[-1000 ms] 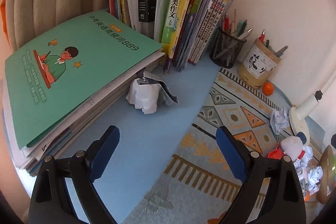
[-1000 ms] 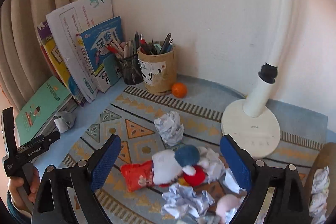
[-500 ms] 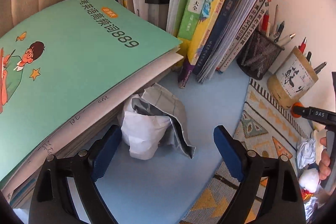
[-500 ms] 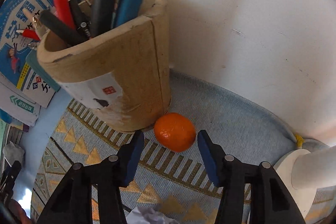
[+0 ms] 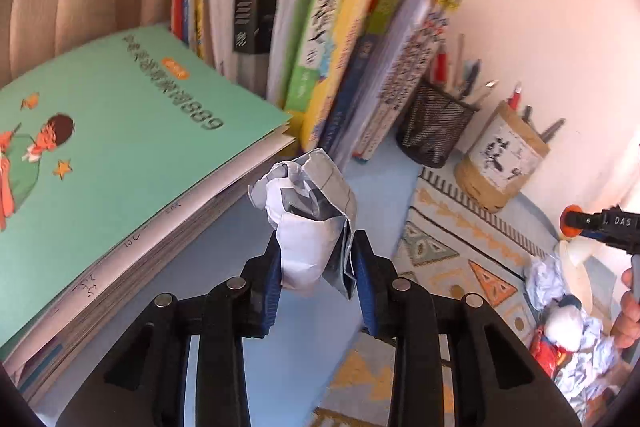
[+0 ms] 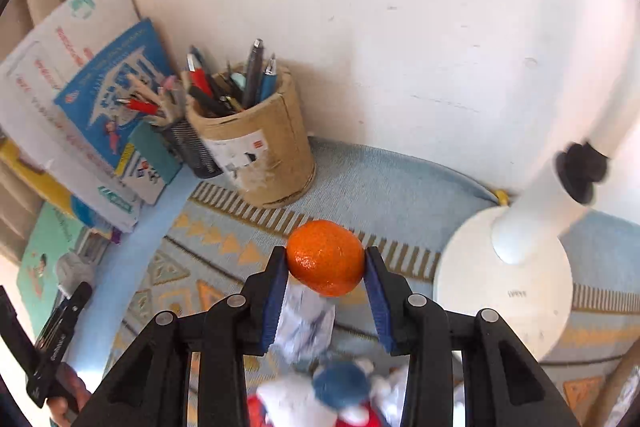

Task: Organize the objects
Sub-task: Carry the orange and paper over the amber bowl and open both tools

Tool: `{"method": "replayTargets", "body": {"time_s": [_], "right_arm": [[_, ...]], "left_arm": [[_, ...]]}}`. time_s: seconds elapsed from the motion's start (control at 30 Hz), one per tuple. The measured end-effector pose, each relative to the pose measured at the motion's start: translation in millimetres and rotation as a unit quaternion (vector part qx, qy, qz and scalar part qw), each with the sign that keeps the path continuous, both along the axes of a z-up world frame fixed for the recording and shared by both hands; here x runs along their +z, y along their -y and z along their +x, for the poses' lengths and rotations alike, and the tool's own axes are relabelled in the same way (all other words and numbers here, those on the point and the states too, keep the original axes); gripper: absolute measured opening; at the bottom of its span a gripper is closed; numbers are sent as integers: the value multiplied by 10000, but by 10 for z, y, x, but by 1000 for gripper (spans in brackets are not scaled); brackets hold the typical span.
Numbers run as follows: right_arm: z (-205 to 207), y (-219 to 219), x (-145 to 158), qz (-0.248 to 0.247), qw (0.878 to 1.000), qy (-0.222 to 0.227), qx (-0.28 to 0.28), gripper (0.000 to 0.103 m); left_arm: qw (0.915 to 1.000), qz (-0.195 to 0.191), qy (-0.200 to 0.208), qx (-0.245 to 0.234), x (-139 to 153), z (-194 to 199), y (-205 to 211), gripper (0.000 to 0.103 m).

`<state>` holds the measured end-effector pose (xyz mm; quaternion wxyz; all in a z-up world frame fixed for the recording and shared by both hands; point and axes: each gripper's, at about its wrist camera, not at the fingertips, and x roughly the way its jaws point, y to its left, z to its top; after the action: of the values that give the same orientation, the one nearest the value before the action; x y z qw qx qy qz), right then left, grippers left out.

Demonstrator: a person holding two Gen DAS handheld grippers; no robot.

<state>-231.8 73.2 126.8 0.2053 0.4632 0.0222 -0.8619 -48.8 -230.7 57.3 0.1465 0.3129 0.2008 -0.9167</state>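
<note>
- The left hand-held gripper (image 5: pixel 318 269) is clamping a crumpled paper ball (image 5: pixel 308 223) between its blue pads, holding it clear of the blue table (image 5: pixel 224 239).
- The paper ball is sitting just right of a stack of books with a green cover (image 5: pixel 120 143) on top; upright books (image 5: pixel 340 39) are standing just behind.
- A mesh pen cup (image 5: pixel 434 129) and a tan pen holder (image 5: pixel 500 163) are standing far right by the wall.
- The right hand-held gripper (image 6: pixel 325 269) is clamping an orange (image 6: pixel 325 263), pads pressing on both sides, above a patterned mat (image 6: pixel 224 247).
- The tan pen holder (image 6: pixel 256 147) is standing beyond the orange to the left; a white lamp base (image 6: pixel 504 291) is sitting to the right.
- Crumpled paper (image 6: pixel 306 327) and a stuffed toy (image 6: pixel 340 387) are lying near, under the right hand-held gripper.
</note>
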Motion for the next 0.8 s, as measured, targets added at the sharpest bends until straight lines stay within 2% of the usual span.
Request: {"method": "replayTargets", "body": {"time_s": [0.1, 0.17, 0.27, 0.3, 0.37, 0.43, 0.53, 0.63, 0.7, 0.8], "right_arm": [[752, -350, 261, -197, 9995, -199, 138, 38], [1293, -637, 274, -419, 9987, -249, 151, 38], [2136, -1004, 27, -786, 9965, -293, -43, 38], [2357, -1146, -65, -769, 9962, -357, -181, 38], [2704, -1395, -293, -429, 9965, -472, -550, 38], [2909, -1608, -511, -119, 9968, -363, -709, 38], [3033, -1862, -758, -86, 9964, -186, -829, 38], [3136, -2024, -872, -151, 9965, -174, -800, 38], [3203, -2063, -924, -160, 9964, -230, -795, 38], [3291, -2094, -941, -343, 9959, -287, -791, 41]], "left_arm": [[9972, -27, -461, -580, 319, 304, -398, 29], [9926, -45, -659, -1015, 459, 518, -768, 29], [9804, 131, -787, -1804, 512, 843, -1345, 29], [9763, 167, -766, -2018, 480, 934, -1542, 29], [9665, 241, -664, -2466, 367, 998, -1955, 29], [9596, 94, -590, -2748, 288, 1106, -2309, 29], [9526, 31, -467, -3007, 127, 1183, -2718, 29], [9524, -54, -295, -3033, -3, 1210, -2975, 30], [9537, -309, -260, -2980, 6, 1235, -3041, 30], [9505, -453, -195, -3068, -28, 1226, -3061, 31]]}}
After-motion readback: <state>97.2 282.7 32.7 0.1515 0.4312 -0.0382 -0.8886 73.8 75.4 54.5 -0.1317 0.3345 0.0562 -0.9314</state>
